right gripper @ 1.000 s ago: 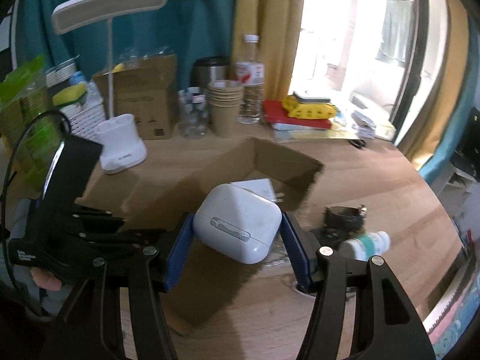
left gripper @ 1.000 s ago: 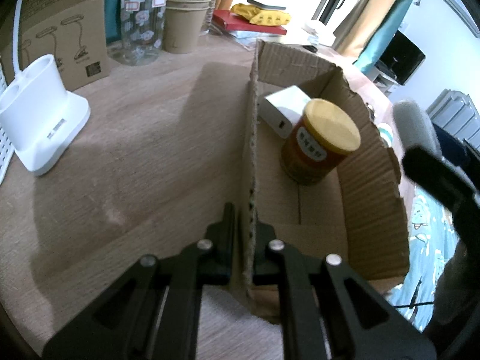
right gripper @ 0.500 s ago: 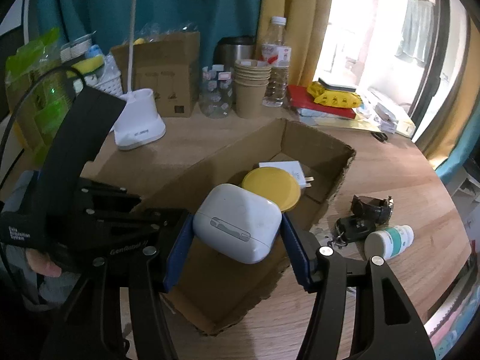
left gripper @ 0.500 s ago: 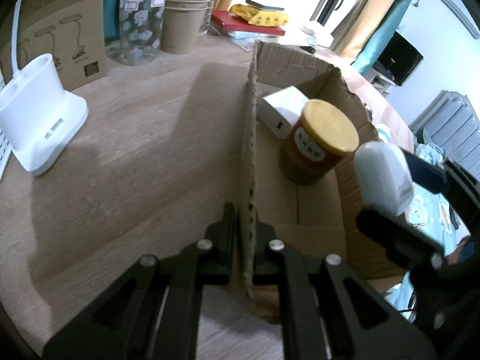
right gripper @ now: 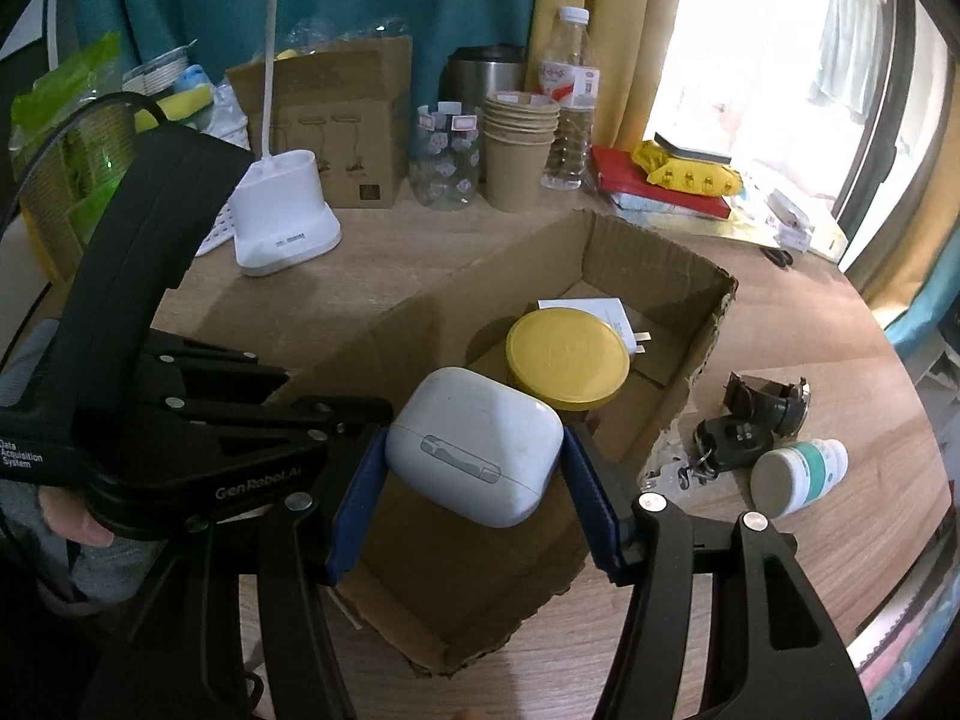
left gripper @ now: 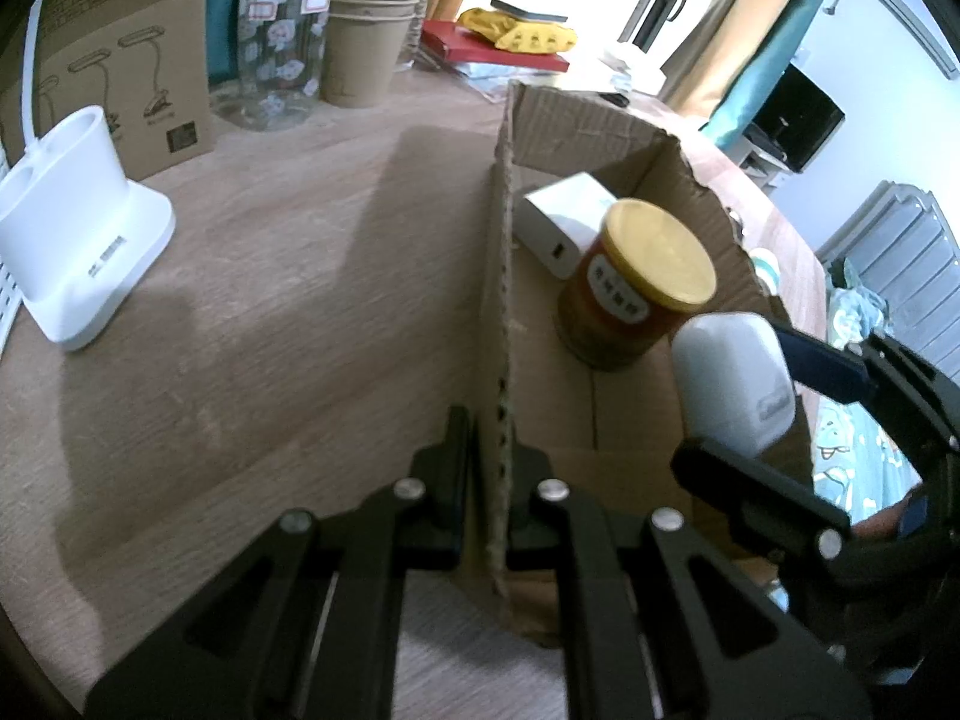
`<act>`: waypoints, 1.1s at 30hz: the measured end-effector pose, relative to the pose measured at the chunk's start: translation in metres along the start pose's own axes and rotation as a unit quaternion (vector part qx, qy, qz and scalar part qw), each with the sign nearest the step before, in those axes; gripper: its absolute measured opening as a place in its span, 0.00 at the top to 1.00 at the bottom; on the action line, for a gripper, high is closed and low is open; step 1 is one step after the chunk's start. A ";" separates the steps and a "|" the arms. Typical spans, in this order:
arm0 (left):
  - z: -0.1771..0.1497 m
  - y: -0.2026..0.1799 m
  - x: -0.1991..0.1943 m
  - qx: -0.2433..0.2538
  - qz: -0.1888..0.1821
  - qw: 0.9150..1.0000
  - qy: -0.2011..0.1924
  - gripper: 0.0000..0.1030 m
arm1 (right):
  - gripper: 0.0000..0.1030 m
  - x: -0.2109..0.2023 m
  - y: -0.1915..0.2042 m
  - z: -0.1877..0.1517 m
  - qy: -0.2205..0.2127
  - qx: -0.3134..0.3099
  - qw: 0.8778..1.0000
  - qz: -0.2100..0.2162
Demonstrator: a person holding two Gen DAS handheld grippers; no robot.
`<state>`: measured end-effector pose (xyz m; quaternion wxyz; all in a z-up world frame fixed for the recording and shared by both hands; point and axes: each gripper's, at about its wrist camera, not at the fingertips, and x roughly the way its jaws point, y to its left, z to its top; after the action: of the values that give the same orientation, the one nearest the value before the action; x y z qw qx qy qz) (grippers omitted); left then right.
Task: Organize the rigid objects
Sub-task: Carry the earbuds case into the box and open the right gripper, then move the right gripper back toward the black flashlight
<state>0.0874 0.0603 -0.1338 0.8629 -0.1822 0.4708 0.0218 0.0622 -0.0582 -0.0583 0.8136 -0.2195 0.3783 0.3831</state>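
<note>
White case (right gripper: 474,446), blue tool pads (right gripper: 354,507). Yellow-lidded brown can (left gripper: 637,285), white charger (left gripper: 561,222), brown box (right gripper: 654,276). Wood-grain desk (left gripper: 270,276).

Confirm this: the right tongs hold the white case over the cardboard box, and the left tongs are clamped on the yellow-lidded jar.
Not quite. The left tongs are clamped on the cardboard box wall, not the yellow-lidded jar, as the left wrist view shows. The jar stands untouched inside. The right tongs do hold the white case over the box.
</note>
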 end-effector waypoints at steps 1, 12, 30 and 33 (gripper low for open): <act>0.000 0.000 0.000 0.000 0.000 1.000 0.000 0.93 | 0.40 0.000 0.000 0.000 0.001 0.000 1.000 0.000; -0.001 0.000 0.000 0.001 0.004 1.000 -0.001 0.92 | 0.32 -0.006 -0.003 0.002 -0.016 0.008 1.000 -0.001; -0.002 -0.003 -0.001 0.006 0.012 1.000 0.000 0.92 | 0.22 -0.029 -0.032 -0.001 -0.052 0.049 0.997 -0.033; -0.002 -0.004 -0.001 0.007 0.015 1.000 0.002 0.92 | 0.20 -0.036 -0.045 -0.004 -0.062 0.064 0.995 -0.043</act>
<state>0.0864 0.0561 -0.1329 0.8630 -0.1688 0.4752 0.0313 0.0810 -0.1048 -0.0294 0.8638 -0.1586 0.3408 0.3355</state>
